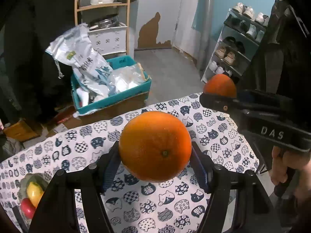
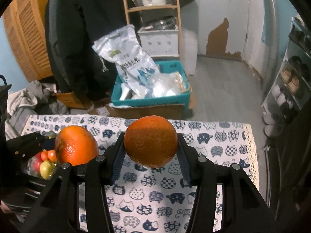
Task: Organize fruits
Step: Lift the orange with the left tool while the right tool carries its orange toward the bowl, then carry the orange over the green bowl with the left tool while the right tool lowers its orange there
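Note:
My left gripper (image 1: 155,151) is shut on a large orange (image 1: 155,145) and holds it above the table with the cat-print cloth (image 1: 77,147). My right gripper (image 2: 150,145) is shut on a second orange (image 2: 150,141), also held above the cloth. In the left wrist view the right gripper (image 1: 221,95) shows at the right with its orange (image 1: 220,85). In the right wrist view the left gripper's orange (image 2: 75,145) shows at the left. A clear container of small fruits (image 2: 43,163), red, orange and yellow-green, sits at the table's left; it also shows in the left wrist view (image 1: 31,196).
Beyond the table's far edge a teal crate (image 2: 151,101) full of bags stands on the floor. A wooden shelf (image 2: 153,7) and a person in black (image 2: 77,38) are behind it. A shoe rack (image 1: 237,44) stands at the right.

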A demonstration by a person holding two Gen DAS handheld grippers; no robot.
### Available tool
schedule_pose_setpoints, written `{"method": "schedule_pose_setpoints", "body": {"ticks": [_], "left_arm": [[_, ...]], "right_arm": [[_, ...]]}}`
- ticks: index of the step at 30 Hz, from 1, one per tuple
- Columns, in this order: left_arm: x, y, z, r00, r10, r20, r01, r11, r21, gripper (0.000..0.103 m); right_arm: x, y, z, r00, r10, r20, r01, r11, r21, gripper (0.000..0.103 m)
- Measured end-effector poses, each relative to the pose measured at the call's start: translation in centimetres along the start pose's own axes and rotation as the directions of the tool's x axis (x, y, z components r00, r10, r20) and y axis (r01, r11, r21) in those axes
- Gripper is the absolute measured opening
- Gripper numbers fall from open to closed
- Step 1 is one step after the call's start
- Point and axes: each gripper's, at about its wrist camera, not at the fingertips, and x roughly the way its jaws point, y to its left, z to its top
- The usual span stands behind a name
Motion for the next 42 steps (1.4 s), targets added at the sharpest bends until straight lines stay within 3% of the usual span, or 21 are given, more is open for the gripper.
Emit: {"method": "schedule_pose_setpoints", "body": {"ticks": [17, 32, 42], "left_arm": [[-6.3, 5.0, -3.3, 0.997, 0.074, 0.037, -0.071, 0.996, -0.057, 0.070], [-8.5, 11.1, -6.8, 0.993, 0.114, 0.032, -0.108, 0.984, -0.142, 0.070], [-10.4, 16.8, -9.7, 0.985, 0.173, 0.018, -0.164, 0.957, -0.238, 0.070]], "right_arm": [[-1.4, 6.9, 0.8, 0.992, 0.121, 0.036, -0.117, 0.989, -0.088, 0.050], [1.0, 14.2, 1.0, 0.972, 0.233, -0.015, -0.232, 0.956, -0.182, 0.050], [3.1, 19.3, 1.3, 0.956, 0.286, -0.060, -0.292, 0.930, -0.224, 0.050]]}}
